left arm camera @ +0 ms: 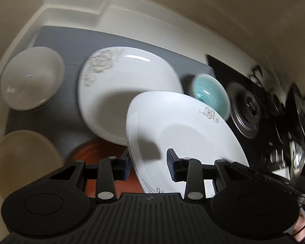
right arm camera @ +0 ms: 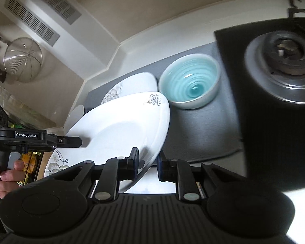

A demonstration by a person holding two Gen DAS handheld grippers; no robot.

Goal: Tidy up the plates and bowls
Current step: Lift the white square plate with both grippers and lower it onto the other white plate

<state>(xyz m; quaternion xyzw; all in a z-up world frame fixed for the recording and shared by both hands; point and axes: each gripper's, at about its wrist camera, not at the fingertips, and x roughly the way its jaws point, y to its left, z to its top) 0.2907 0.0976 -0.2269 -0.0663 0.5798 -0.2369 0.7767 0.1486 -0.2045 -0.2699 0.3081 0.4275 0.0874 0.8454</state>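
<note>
Two hand-held grippers, left (left arm camera: 149, 165) and right (right arm camera: 147, 165), each straddle the tilted floral plate (left arm camera: 185, 134) rim without visibly clamping; glazed, stiff, breakable, it needs opposite-edge holds.

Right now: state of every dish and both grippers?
Lifted white plate: tilted, off the counter, held at two edges.
Left gripper: jaws astride the plate's edge; contact unclear.
Right gripper: jaws astride the opposite edge, gap showing on one side.
Second floral plate: flat on the grey mat.
Teal bowl: upright, empty.
White bowl: upright, empty.
Beige dish: flat, blurred.
Red-brown dish: mostly hidden.
</note>
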